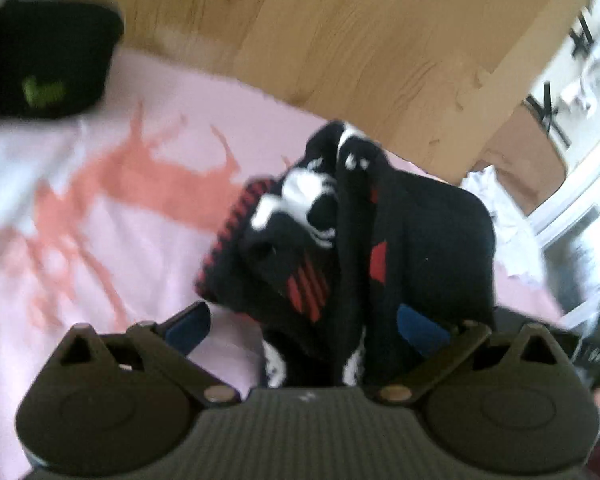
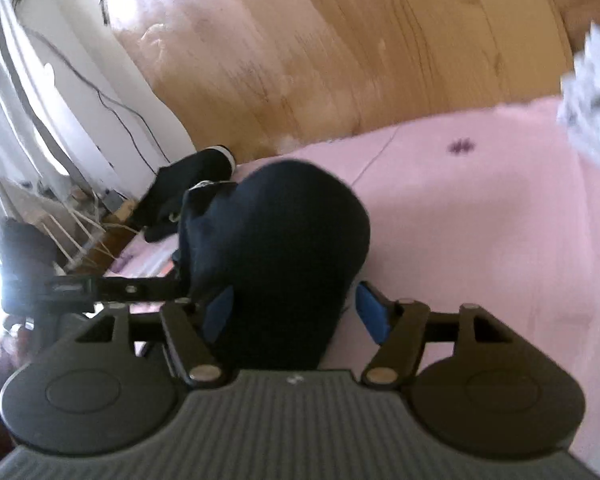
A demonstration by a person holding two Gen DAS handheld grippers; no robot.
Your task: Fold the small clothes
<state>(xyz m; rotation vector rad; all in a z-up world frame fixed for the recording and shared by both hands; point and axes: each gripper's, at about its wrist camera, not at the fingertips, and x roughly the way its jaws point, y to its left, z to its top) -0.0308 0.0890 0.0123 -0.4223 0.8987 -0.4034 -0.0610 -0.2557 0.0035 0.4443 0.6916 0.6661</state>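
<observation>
Nearest in, left gripper (image 1: pixel 306 326) spread to its widest, blue pads (image 1: pixel 188 326) well clear of the fabric on one side, the other pad half hidden behind a fold, nothing pinched. Bunched between the open jaws: the dark patterned garment (image 1: pixel 340 240), navy with white and red marks, slumped on the pink sheet (image 1: pixel 100 220) (more heap than fold, frankly). Over on the right gripper (image 2: pixel 296 312), jaws also wide, straddling the rounded navy end of the same bundle (image 2: pixel 284 232), pads just beside the cloth rather than pressing it. Risky spot, likely: loose fabric draped against a pad and apt to drag along on withdrawal, pulling the fold apart. Also a tall, soft lump liable to topple or spring open once left alone. Further out, a second dark garment (image 2: pixel 188 192) at the sheet's edge, near the drop to the wooden floor (image 2: pixel 340 40), easy to knock off with a careless sweep. Farthest, a black item with a green mark (image 1: pixel 44 68) at the far corner, blurred, kind unclear.
</observation>
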